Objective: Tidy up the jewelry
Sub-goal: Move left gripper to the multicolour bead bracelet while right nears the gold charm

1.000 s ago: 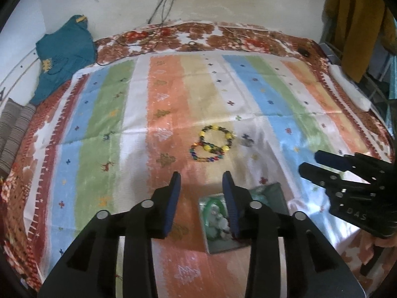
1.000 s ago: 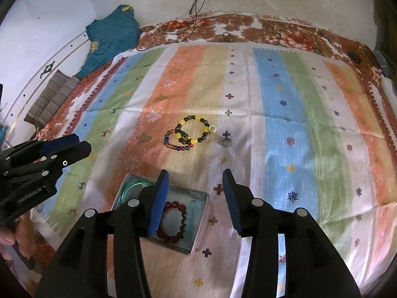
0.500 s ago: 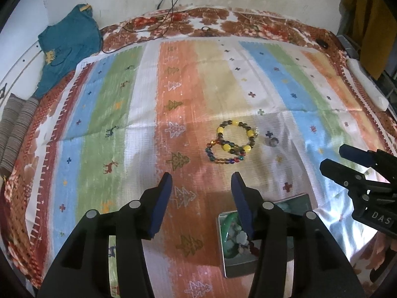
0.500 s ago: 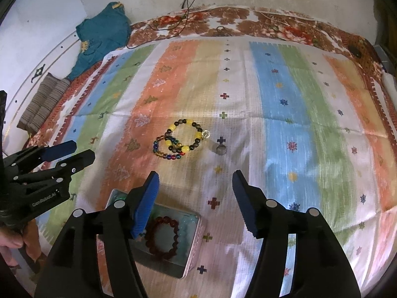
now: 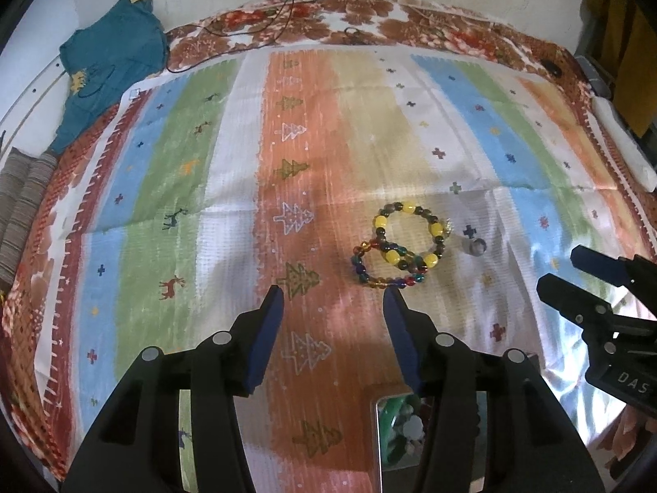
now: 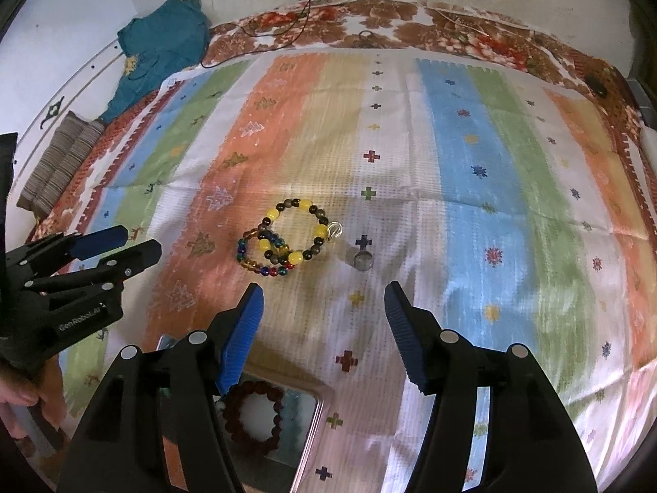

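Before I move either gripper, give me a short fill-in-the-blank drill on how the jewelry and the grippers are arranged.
1. The yellow-and-dark beaded bracelet overlaps the multicolored beaded bracelet; both lie on the ____.
2. The dark red beaded bracelet lies inside the metal ____.
3. Neither the left gripper nor the right gripper holds anything; the jaws of both are ____.
4. The small ring lies ____ the bracelets, not touching them.

Missing words: striped cloth; tin; open; beside

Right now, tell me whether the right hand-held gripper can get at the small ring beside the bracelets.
Probably yes. The right hand-held gripper is open and empty, and the small ring lies alone on bare cloth just ahead of it, clear of the bracelets.
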The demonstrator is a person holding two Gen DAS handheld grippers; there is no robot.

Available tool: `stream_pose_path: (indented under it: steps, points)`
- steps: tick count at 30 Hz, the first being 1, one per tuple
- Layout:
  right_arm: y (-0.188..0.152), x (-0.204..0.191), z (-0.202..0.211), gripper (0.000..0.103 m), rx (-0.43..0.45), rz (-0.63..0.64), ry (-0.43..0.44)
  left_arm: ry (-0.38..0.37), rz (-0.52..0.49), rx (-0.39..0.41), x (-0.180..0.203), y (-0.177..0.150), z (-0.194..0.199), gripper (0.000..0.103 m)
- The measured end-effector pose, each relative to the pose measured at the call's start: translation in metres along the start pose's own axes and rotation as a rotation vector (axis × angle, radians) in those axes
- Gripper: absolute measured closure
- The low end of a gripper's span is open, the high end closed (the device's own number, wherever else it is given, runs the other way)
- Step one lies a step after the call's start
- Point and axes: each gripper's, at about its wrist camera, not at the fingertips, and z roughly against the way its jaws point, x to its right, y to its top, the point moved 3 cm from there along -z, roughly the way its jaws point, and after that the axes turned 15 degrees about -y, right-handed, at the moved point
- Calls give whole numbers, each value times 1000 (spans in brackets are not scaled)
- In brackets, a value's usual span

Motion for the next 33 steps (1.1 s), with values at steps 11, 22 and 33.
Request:
stream_pose_path:
  steps: [11, 22, 33]
  points:
    - [10, -3, -22, 42, -24, 21, -10, 25, 8, -20, -11, 8, -20, 52]
    - [17, -6, -42, 42, -46, 26, -22, 31, 14, -57, -18, 13, -46, 52]
    - [25, -8, -61, 42, -67, 25, -36, 4, 25, -87, -22, 20, -65, 52]
